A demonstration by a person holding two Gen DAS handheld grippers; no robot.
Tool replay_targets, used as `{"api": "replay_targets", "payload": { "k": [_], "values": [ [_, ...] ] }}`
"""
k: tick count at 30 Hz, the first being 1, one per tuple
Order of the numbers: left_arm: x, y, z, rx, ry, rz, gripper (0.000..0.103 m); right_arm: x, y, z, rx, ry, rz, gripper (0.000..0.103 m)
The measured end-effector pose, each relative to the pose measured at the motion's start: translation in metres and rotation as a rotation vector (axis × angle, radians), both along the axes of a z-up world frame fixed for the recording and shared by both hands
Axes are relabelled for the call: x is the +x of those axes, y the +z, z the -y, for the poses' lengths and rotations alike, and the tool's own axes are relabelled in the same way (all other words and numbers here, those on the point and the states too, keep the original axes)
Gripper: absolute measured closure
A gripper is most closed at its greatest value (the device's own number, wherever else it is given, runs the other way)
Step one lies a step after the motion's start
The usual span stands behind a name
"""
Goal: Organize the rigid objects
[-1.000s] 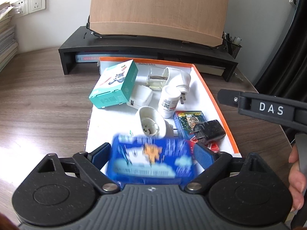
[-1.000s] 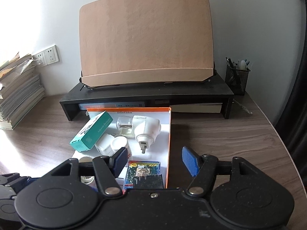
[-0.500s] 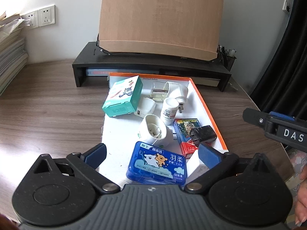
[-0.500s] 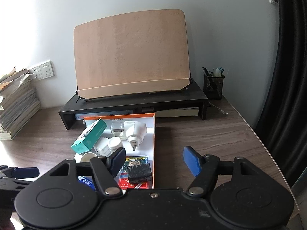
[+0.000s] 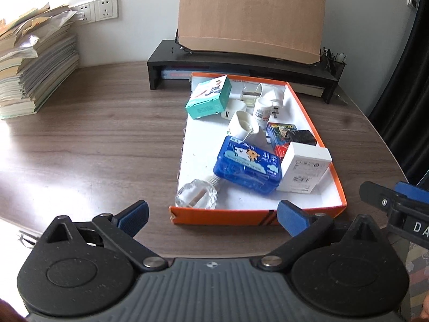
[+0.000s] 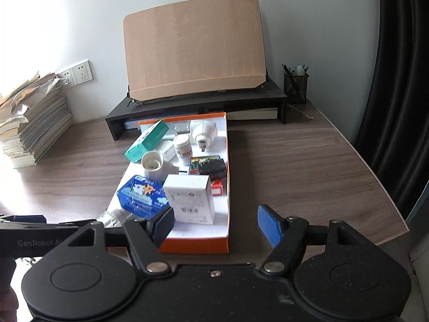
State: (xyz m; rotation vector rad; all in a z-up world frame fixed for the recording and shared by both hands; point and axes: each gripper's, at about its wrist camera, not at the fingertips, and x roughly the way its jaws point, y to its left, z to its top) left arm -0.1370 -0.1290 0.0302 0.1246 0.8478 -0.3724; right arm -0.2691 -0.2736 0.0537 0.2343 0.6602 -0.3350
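Left tool (image 5: pixel 211 216) spread wide and empty, blue box (image 5: pixel 248 165) in tray (image 5: pixel 257 216) just ahead

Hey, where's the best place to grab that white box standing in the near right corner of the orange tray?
Probably the white box across its two narrow sides near the top, coming straight down. It stands upright with its top free, while the blue case crowds its left side and the orange tray wall sits close on its right.
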Motion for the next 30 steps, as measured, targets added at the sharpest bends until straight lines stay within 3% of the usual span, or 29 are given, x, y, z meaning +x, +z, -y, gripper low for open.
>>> {"api": "replay_targets", "payload": {
  "k": [12,30],
  "values": [
    [-0.03,0.001,0.001,0.018,-0.015,0.013,0.0,-0.031,-0.003,-0.012,0.006,0.017,-0.033,0.021],
    [-0.027,0.004,0.004,0.006,-0.009,0.032,0.0,-0.026,0.0,-0.013,-0.01,0.013,-0.036,0.021]
  ]
}}
